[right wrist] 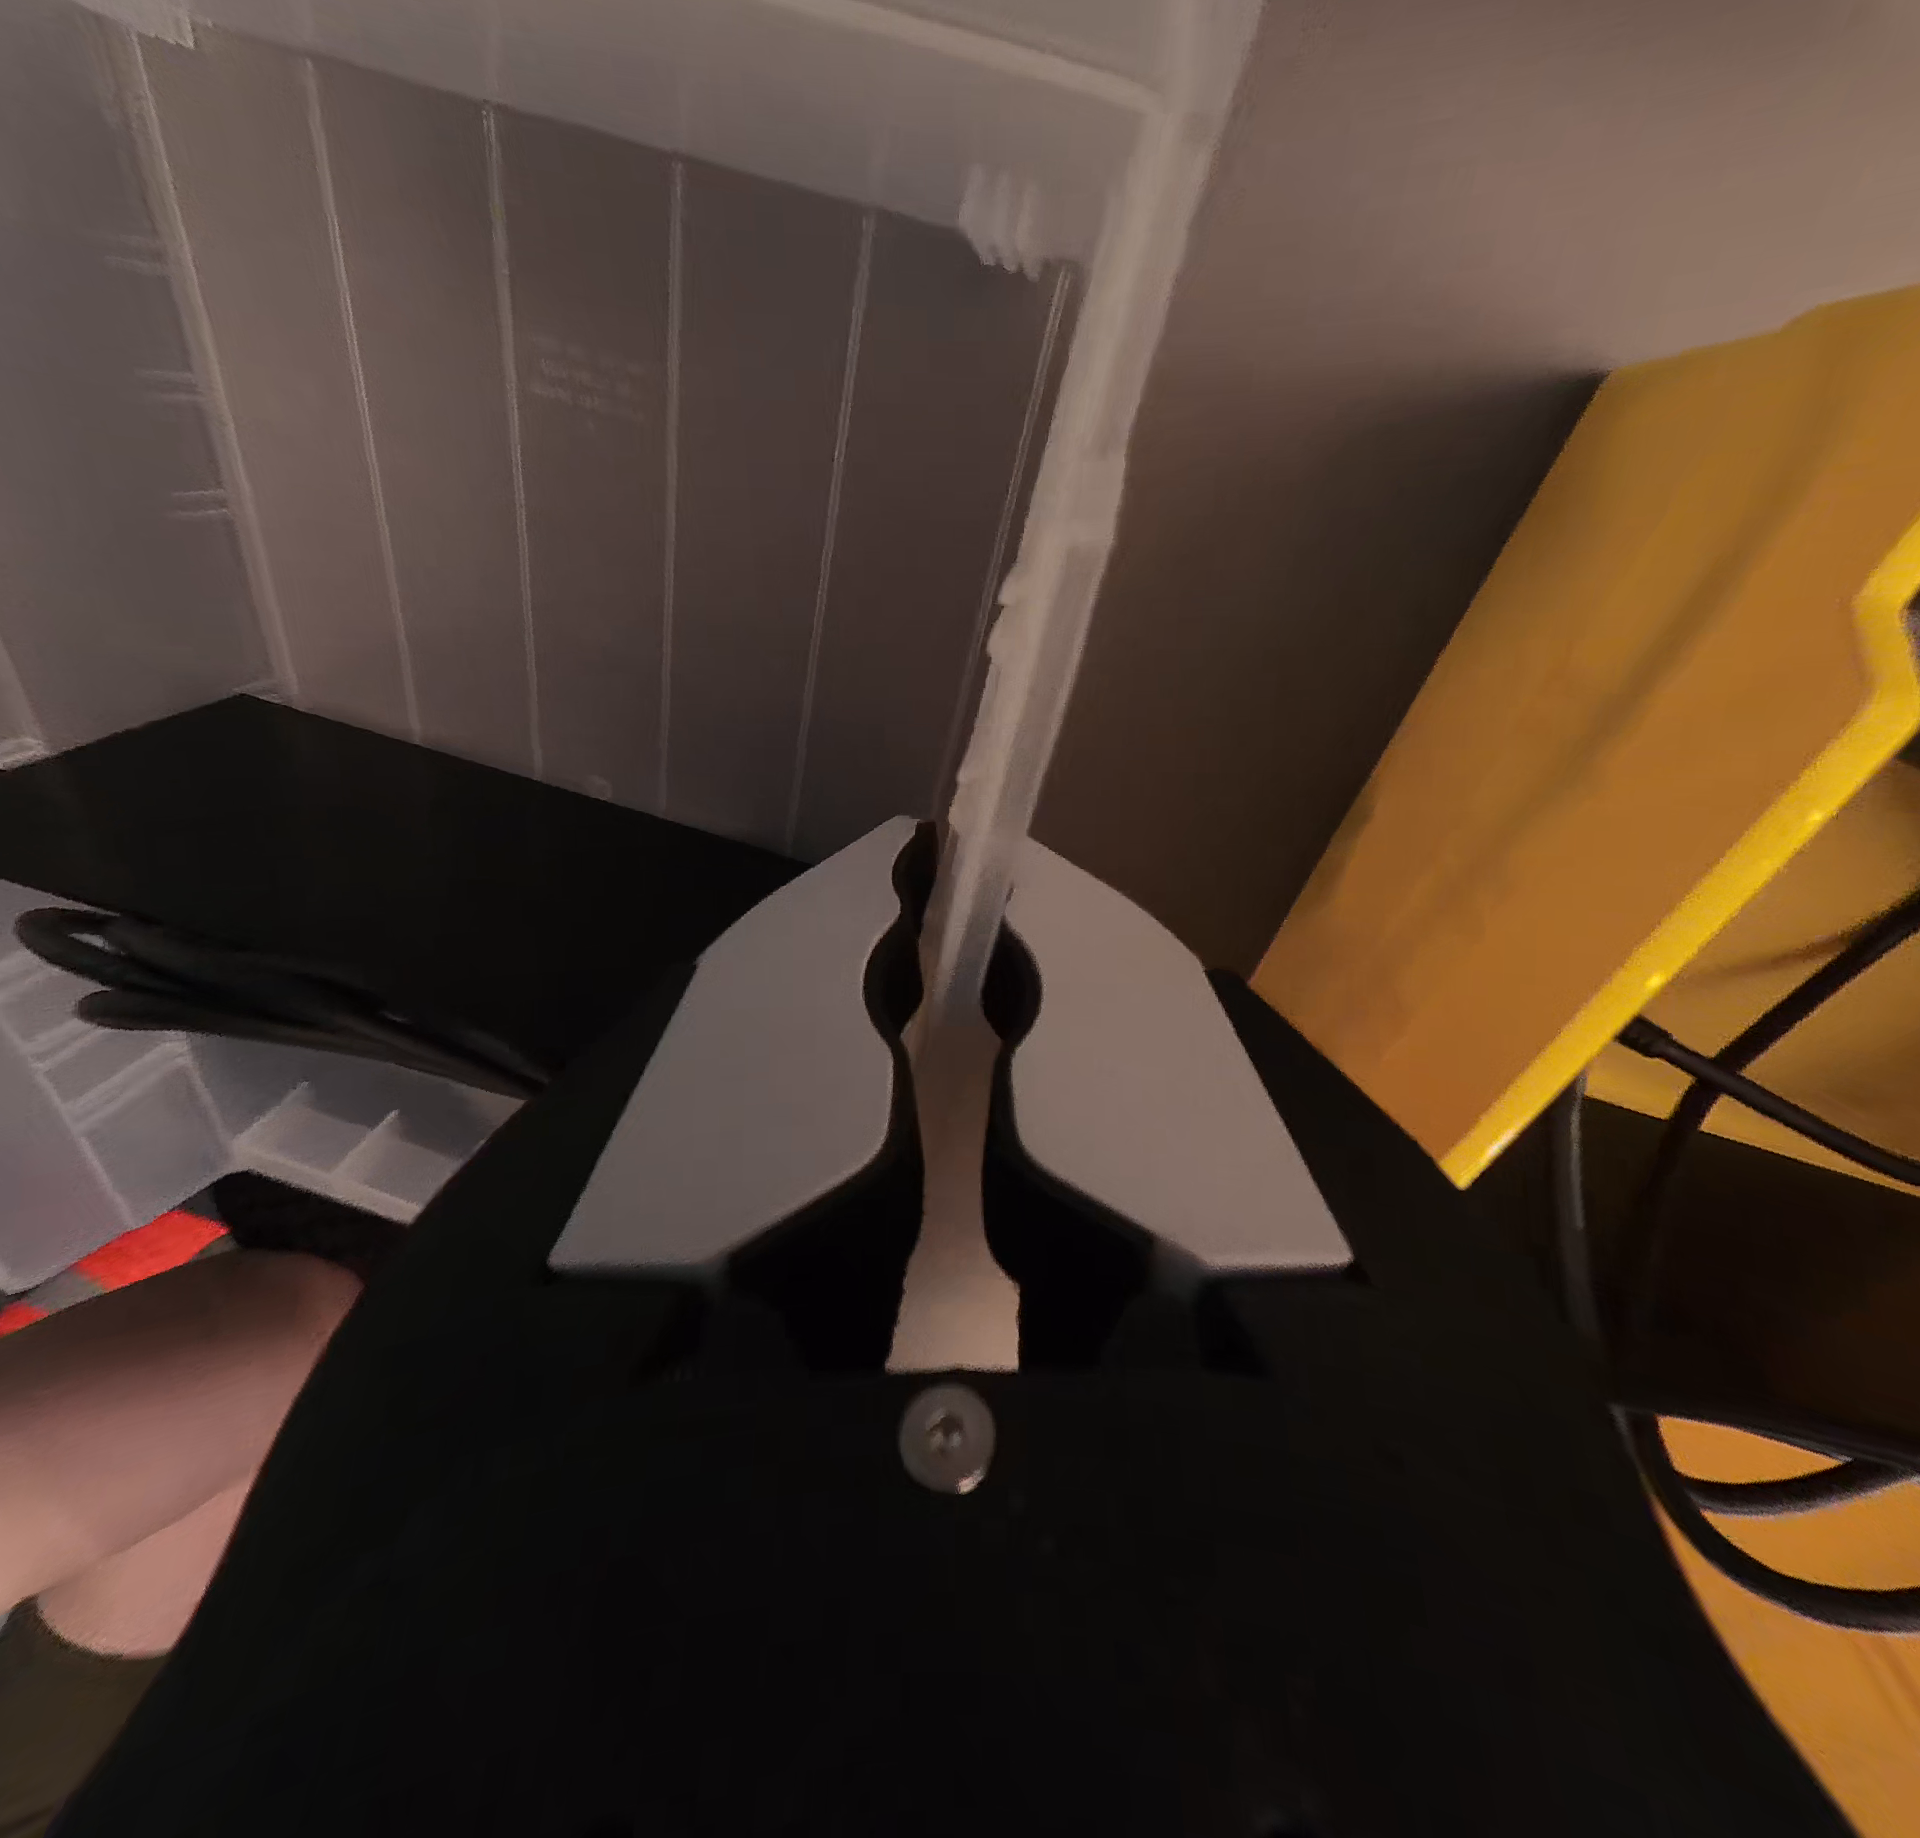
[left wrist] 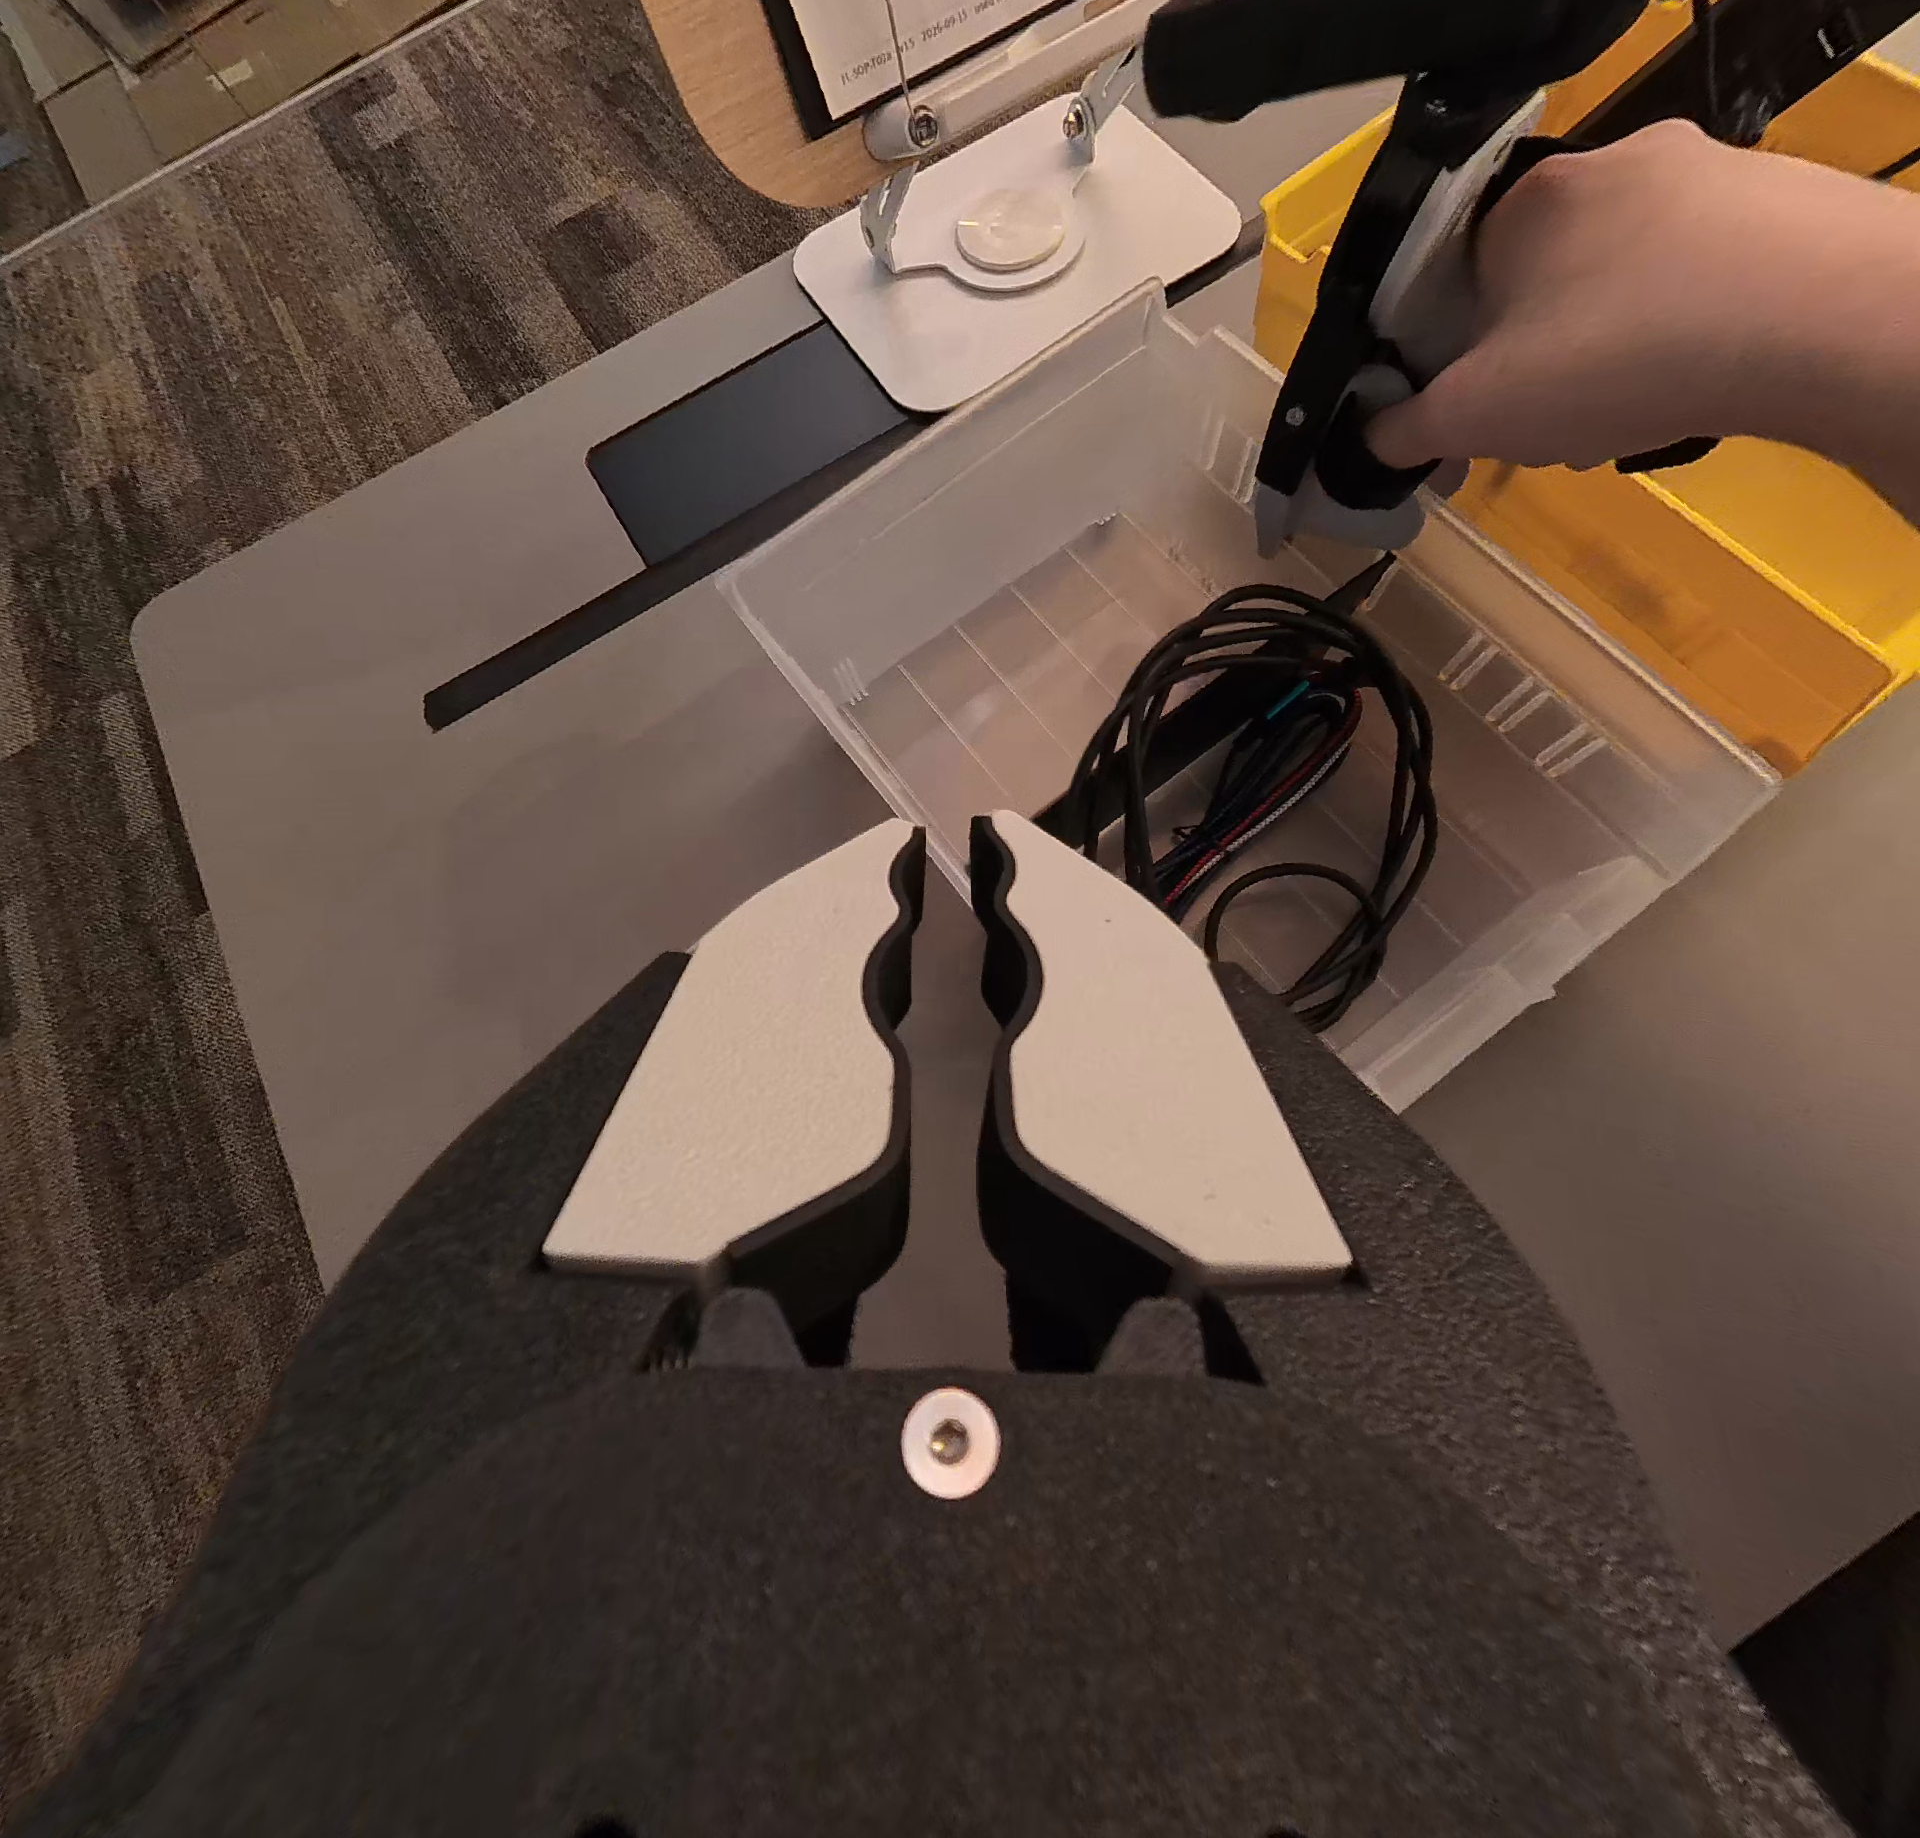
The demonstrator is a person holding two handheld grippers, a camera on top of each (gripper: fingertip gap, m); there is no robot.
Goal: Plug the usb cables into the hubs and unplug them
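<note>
Clear plastic bin (left wrist: 1558,780) holds coiled black USB cables (left wrist: 1268,749); my right claw (right wrist: 961,858) pinches its rim, left claw (left wrist: 945,838) hovers empty, slightly parted. Next, I judge: pick 1 plug.

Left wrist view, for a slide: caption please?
Left gripper empty beside clear bin of black cables; right gripper at its rim.

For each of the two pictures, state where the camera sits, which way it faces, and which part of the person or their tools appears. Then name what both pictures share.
Left wrist view: on the left gripper, above the desk, facing the clear bin of cables; the right gripper and a hand show beyond.
Right wrist view: on the right gripper, looking down along the clear bin's wall, which runs between its jaws; a forearm shows lower left.
Shared: clear bin, cables, yellow bin.
</note>
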